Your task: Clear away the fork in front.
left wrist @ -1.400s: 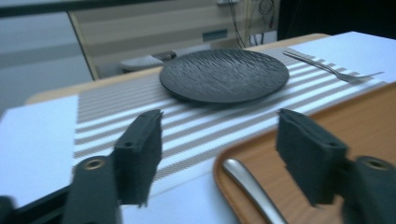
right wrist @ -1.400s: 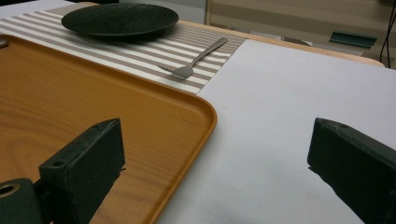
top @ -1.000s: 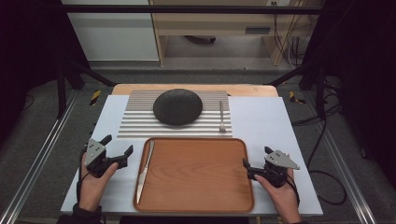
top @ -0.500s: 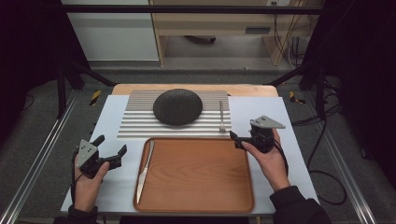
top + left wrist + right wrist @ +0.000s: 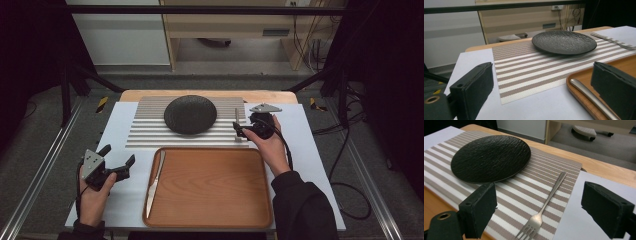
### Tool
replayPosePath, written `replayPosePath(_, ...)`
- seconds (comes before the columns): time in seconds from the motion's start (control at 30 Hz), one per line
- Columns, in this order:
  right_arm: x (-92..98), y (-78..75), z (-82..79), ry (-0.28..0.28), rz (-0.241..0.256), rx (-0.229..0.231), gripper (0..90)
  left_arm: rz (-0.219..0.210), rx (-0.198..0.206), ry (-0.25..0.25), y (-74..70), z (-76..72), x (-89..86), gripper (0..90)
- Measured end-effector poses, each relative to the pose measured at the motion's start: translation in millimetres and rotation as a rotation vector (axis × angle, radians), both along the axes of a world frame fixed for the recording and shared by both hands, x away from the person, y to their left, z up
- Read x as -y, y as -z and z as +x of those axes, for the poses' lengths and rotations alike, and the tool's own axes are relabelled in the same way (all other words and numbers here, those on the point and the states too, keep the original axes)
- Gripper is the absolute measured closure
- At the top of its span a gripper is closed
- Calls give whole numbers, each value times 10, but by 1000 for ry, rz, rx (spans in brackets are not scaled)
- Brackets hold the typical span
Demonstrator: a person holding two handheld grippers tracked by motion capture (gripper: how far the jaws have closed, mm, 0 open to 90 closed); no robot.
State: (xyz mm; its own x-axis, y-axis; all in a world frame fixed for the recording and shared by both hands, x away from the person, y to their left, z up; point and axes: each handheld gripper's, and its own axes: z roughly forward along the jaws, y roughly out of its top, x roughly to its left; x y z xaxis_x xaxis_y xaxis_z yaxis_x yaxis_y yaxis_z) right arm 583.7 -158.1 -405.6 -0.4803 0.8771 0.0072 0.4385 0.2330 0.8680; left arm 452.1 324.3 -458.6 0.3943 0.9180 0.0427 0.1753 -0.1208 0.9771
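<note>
Steel fork (image 5: 545,206) lies on the striped placemat (image 5: 150,131) near the mat's right edge, just right of the black plate (image 5: 190,114). Tines point toward the near edge of the table, handle toward the far edge, so its long axis runs front to back. Right gripper (image 5: 240,129) sits over the tine end; in the right gripper view its jaws stand wide apart with the fork between and below them, nothing held, not touching as far as can be told. Fork axis runs roughly along the gripper's line of sight, so a straight drop and close across the neck looks like the likely next move. Right hand (image 5: 267,145) is clearly the nearer one. Left gripper (image 5: 118,168) rests on the white table sheet (image 5: 120,200) near the front-left corner, jaws apart, empty, well apart from the fork. Wooden tray (image 5: 210,187) at the front edge carries a table knife (image 5: 155,180) along its left rim; rest of it is bare. Plate has nothing on it.
</note>
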Motion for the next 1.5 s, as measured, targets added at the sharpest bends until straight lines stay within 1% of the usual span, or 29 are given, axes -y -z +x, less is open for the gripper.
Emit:
replayPosePath(0.07,-18,40,86,15,9,-14,157,2,0,0,2,2,4,47)
replayPosePath(0.2,-62,129,227,50,13,-20,191,4,3,5,1,0,13,48)
replayPosePath(0.27,-91,179,278,60,10,-29,204,8,3,4,0,-1,14,47)
replayPosePath(0.43,-148,308,354,88,32,-57,274,5,7,4,-4,-5,10,47)
replayPosePath(0.57,-182,406,393,113,28,-78,324,0,14,6,-11,-8,9,44)
replayPosePath(0.63,-205,451,411,128,11,-92,345,-2,18,10,-14,-11,10,43)
replayPosePath(0.67,-212,468,419,132,12,-97,361,-2,21,11,-16,-13,11,42)
replayPosePath(0.83,-247,539,450,163,3,-121,410,-1,20,15,-18,-15,12,41)
replayPosePath(1.0,-233,596,475,179,-7,-146,474,-3,23,16,-21,-18,9,41)
replayPosePath(1.13,-230,611,482,179,-21,-158,518,-1,24,15,-24,-19,9,41)
replayPosePath(1.4,-234,648,495,174,-42,-168,590,-2,26,16,-26,-22,9,41)
replayPosePath(1.5,-241,672,507,175,-40,-179,618,-5,30,17,-29,-25,10,41)
